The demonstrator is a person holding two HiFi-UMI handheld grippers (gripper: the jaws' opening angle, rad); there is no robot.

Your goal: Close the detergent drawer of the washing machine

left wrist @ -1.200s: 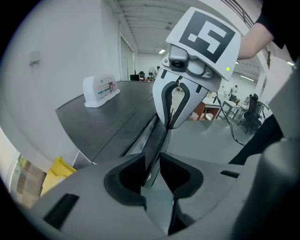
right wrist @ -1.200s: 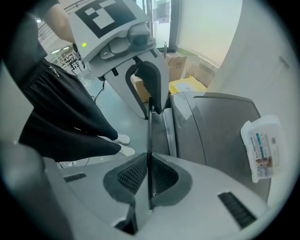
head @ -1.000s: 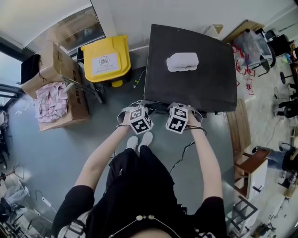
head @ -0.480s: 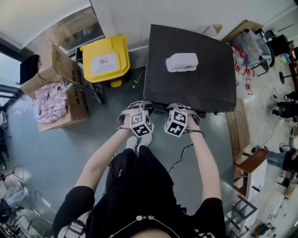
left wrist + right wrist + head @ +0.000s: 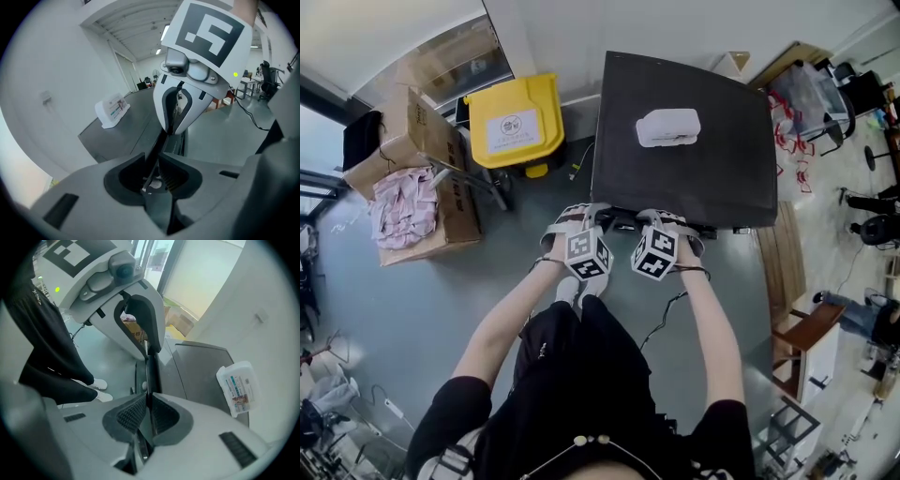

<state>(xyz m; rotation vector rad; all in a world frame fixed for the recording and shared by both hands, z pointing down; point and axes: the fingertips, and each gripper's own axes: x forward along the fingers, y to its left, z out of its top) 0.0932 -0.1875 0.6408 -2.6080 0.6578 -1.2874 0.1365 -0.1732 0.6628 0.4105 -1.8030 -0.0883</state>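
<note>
The washing machine (image 5: 694, 178) has a dark grey top. At its front edge, the detergent drawer (image 5: 623, 222) shows as a dark strip between my two grippers. My left gripper (image 5: 583, 216) faces my right gripper (image 5: 662, 217) along that edge. In the left gripper view the thin dark drawer edge (image 5: 165, 140) runs between the left gripper's (image 5: 152, 180) jaws, which have just been closing; a gap remains on one side. The right gripper's (image 5: 147, 413) pads lie against the same edge (image 5: 149, 369), their jaws having just eased open slightly.
A white packet (image 5: 668, 127) lies on the machine's top. A yellow bin (image 5: 514, 120) stands left of the machine, with cardboard boxes (image 5: 422, 187) further left. A cable (image 5: 666, 319) trails on the floor by my feet. Wooden furniture (image 5: 806, 328) stands at the right.
Both grippers have tilted a little at the machine's front edge, and their marker cubes sit slightly nearer my body. The machine and the packet have not moved.
</note>
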